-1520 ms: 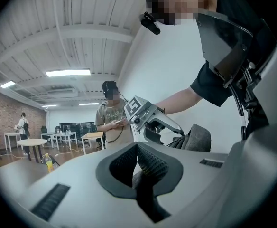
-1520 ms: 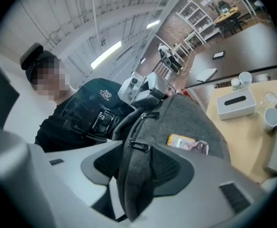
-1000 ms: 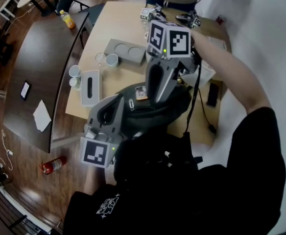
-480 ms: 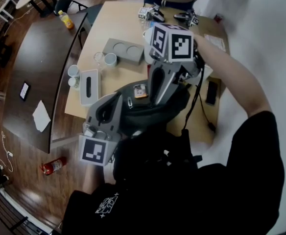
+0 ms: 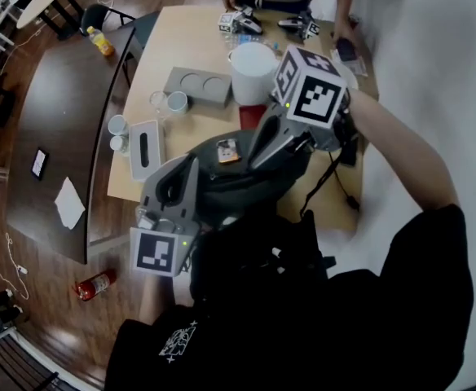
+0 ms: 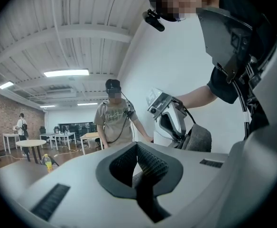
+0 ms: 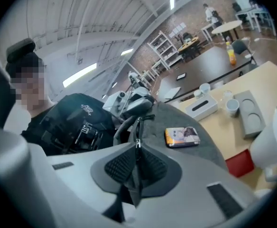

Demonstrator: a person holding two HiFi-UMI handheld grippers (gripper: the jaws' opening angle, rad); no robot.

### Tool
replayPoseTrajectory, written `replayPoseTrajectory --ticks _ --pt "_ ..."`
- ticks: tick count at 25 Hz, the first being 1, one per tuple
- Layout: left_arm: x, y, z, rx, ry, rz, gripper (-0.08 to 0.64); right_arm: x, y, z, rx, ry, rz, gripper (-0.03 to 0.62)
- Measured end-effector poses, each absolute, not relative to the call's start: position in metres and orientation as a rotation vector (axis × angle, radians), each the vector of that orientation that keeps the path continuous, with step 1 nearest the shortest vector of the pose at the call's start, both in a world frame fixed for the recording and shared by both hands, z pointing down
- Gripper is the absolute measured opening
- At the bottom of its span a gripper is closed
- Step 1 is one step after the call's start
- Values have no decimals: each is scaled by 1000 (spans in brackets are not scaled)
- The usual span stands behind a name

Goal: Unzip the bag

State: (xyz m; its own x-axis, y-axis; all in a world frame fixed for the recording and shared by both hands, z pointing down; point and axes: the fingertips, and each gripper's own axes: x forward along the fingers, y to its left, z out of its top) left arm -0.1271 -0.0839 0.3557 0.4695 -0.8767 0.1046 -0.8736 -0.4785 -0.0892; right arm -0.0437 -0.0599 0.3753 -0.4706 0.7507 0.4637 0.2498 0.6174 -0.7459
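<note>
Dark grey fabric bag (image 5: 230, 182): right tongs (image 7: 137, 163) were closing on its metal zipper pull (image 7: 138, 144), left tongs (image 6: 136, 158) pressed together; next, I think, drag it along.

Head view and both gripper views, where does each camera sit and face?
Head view: on the head, steeply down at the bag, left gripper, right gripper, own torso.
Left gripper view: up past shut jaws at the right gripper, own arm.
Right gripper view: jaws closing on the zipper pull, back toward own chest.
Shared: head and right gripper views both show the bag.
</note>
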Motion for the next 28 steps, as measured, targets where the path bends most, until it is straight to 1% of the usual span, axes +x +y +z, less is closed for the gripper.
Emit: replayPoseTrajectory --ticks 3,6,9,11,15,18,21,28 --pt "-131 -84 353 -2743 1596 -163 0 -43 -62 372 -635 -2137 775 40" --pt "-141 -88 340 -2854 1563 -40 0 -43 -63 368 -566 -2233 801 29" --pt "-144 -93 326 -3036 1348 -10 -2 -41 -65 364 -549 -2304 822 18" --pt "-141 -98 325 -3115 1148 -111 -2 -39 -65 364 -538 -2336 817 17" --pt "-122 -94 339 -3074 735 -555 0 -40 -66 365 -500 -2381 777 17" --pt "-109 -81 352 -3192 333 -768 -2 -40 -67 361 -446 -2440 712 15" --pt "-108 -81 358 -3310 97 -846 -2 -39 -67 358 -404 -2500 679 14" --pt "-107 -83 370 -3433 -277 -985 -2 -39 -67 360 -384 -2541 688 14"
